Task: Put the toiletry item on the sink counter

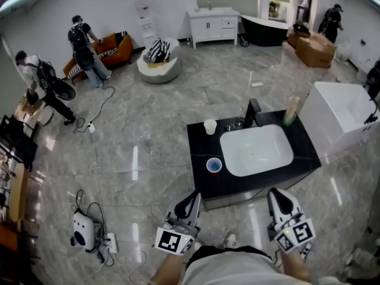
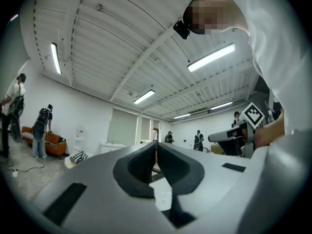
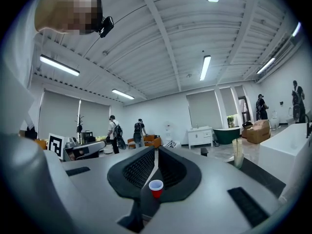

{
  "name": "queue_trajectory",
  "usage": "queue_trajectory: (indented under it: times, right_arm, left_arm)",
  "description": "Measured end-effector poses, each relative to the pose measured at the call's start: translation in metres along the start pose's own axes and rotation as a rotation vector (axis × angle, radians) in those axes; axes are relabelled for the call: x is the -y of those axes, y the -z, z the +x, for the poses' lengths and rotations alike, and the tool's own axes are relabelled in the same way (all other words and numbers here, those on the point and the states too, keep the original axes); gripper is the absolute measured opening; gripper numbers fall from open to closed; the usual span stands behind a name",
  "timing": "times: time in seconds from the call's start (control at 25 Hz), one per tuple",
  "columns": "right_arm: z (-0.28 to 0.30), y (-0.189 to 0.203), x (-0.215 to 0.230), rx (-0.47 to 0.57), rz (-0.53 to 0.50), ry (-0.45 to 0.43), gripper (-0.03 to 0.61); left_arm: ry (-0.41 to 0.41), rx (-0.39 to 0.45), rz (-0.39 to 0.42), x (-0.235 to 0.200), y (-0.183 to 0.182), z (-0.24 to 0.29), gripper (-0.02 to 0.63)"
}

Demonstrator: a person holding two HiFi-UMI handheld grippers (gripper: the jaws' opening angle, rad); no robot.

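Red cup point(image 1: 214, 165), the toiletry item nearest the tools, stands upright on the black sink counter point(image 1: 205, 187). It sits near the counter's front-left corner, just to the left of the white basin point(image 1: 256, 150) and apart from it. No gripper touches it.

The left gripper point(image 1: 194, 195) hovers just off the counter's front edge, in front of the left corner. Its tips point toward the counter, and the cup lies a little beyond them, well inside the edge. In the left gripper view, the left gripper point(image 2: 156, 147) has its jaws pressed together with nothing between them, aimed slightly upward at the room.

The right gripper point(image 1: 276, 193) hovers off the same front edge, toward the right corner and in front of the basin. In the right gripper view, the right gripper point(image 3: 156, 152) also has its jaws closed together and empty. The red cup point(image 3: 156, 188) shows small in the gap below the meeting jaws, out ahead on the counter and not held.

A pale cup point(image 1: 209, 126) stands near the back-left corner. A black faucet point(image 1: 252, 113) rises at the back edge behind the basin. A tall holder with sticks point(image 1: 291, 111) stands near the back-right corner, also seen at the right of the right gripper view point(image 3: 237, 153).
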State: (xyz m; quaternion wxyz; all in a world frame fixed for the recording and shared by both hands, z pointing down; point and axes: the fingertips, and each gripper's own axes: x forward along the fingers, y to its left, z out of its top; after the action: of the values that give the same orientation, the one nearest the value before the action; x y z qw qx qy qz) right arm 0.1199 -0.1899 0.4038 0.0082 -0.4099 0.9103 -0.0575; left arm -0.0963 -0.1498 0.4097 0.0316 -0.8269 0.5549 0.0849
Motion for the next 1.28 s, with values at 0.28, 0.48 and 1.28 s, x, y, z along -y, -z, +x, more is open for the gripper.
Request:
queue_trajectory:
  times: [0.28,0.48,1.28]
  right_arm:
    - [0.018,0.003,0.001,-0.002,0.000,-0.034,0.048]
    - [0.028,0.000,-0.003,0.003,-0.007,-0.053,0.048]
    - [0.039,0.012,-0.018,-0.032,-0.013,-0.087,0.046]
  left_arm:
    - [-0.088,-0.086,0.001,-0.006,0.013,-0.014,0.011]
    - [-0.113,-0.105,0.009,-0.010,0.012,-0.019,0.011]
    - [-0.116,-0.160,0.019,-0.010,0.023,-0.028,0.011]
